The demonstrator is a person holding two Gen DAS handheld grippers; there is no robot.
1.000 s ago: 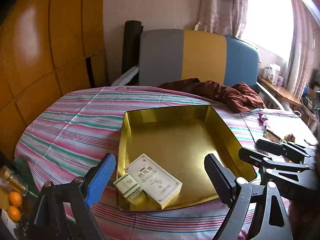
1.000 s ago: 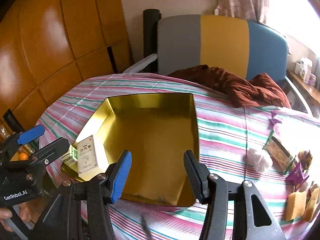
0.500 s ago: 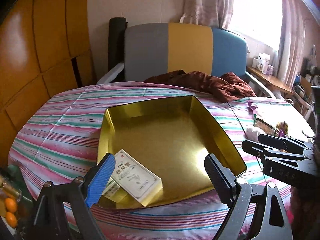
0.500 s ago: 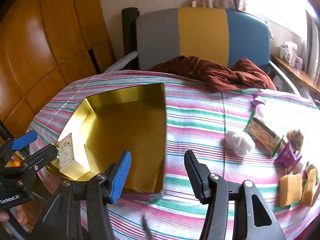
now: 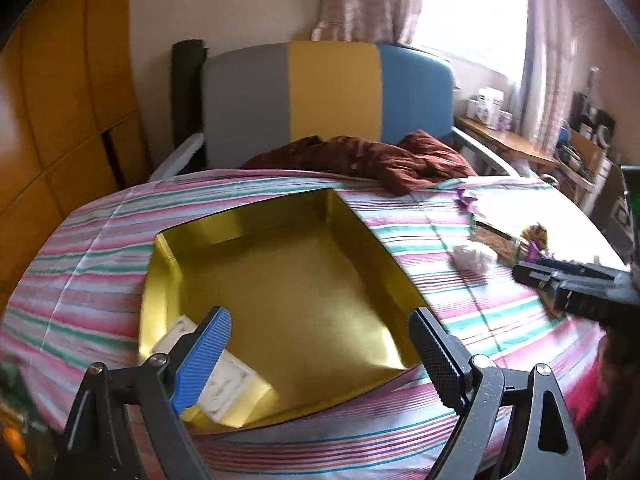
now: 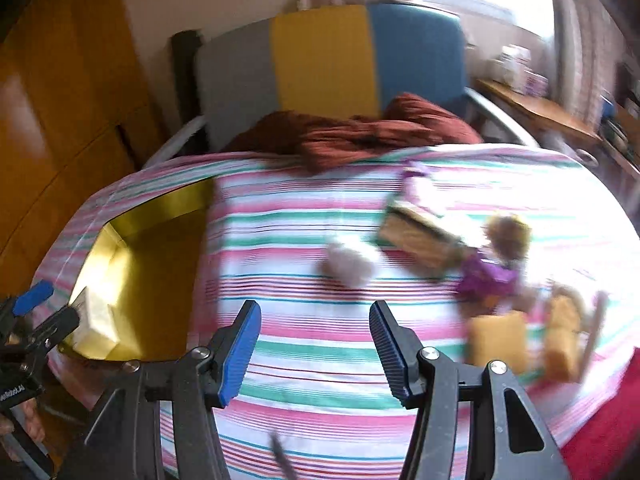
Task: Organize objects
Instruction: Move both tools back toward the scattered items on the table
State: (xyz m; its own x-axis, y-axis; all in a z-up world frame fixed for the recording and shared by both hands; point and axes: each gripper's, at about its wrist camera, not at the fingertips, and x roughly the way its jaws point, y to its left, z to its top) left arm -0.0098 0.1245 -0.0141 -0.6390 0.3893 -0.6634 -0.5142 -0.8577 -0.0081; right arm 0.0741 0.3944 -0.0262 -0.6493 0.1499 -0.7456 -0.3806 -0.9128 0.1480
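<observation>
The gold tray [image 5: 280, 304] sits on the left part of the striped tablecloth [image 5: 80, 280], near the front edge. A white box [image 5: 224, 384] lies in the tray's near left corner, pushed up to the wall, so most of the tray floor is bare for more things. I think the tray is where the loose things should go.

The other things lie on the right side of the cloth, well apart from the tray. There is a white crumpled ball [image 6: 350, 266], a flat green-edged box [image 6: 420, 236], a little doll in purple [image 6: 494, 270] and two yellow sponges [image 6: 498, 340] near the right front edge. This view is blurry, so small details are hard to tell.

The right gripper [image 6: 316, 344] is wide and holds nothing. It points at the cloth near the ball, maybe to pick it first. The left gripper [image 5: 320, 350] is wide too, with nothing in it, and hangs over the tray's near edge.

A brown cloth [image 5: 372, 160] lies bunched at the far edge.
</observation>
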